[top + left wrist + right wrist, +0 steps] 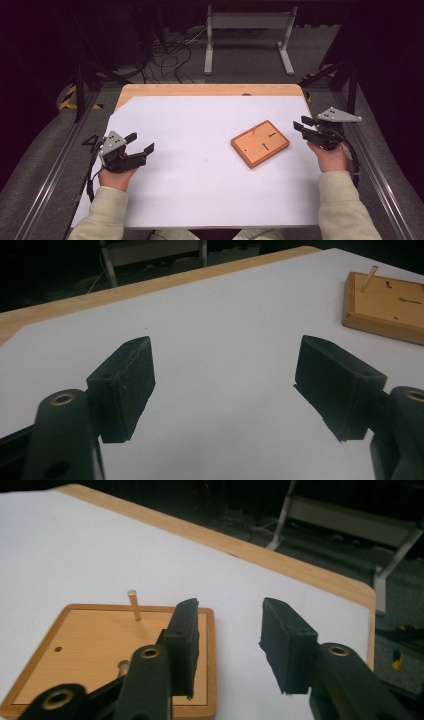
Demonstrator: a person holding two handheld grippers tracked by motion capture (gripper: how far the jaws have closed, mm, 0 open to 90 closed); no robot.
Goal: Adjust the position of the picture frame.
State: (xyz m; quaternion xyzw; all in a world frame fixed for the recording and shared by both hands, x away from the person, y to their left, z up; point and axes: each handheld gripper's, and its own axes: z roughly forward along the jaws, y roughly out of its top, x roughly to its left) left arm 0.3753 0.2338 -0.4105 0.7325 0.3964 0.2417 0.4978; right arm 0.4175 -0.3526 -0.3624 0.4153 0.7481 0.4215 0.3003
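An orange-brown wooden board (260, 143) lies flat on the white sheet, right of centre. It has small dark slots and holes, and a thin wooden peg (255, 128) stands near its far corner. My right gripper (300, 123) hovers just right of the board with its jaws apart and nothing between them. In the right gripper view the gripper (230, 605) looks over the board (90, 645) and its upright peg (134, 605). My left gripper (141, 141) rests at the left of the sheet, wide open and empty (226, 342). From there the board (385, 305) and peg (369, 277) sit far off.
A white sheet (200, 170) covers most of the wooden table (200, 90), whose bare far edge shows beyond it. Metal rails (50, 170) run along both sides. A grey metal stand (247, 37) and loose cables (170, 57) lie on the floor behind.
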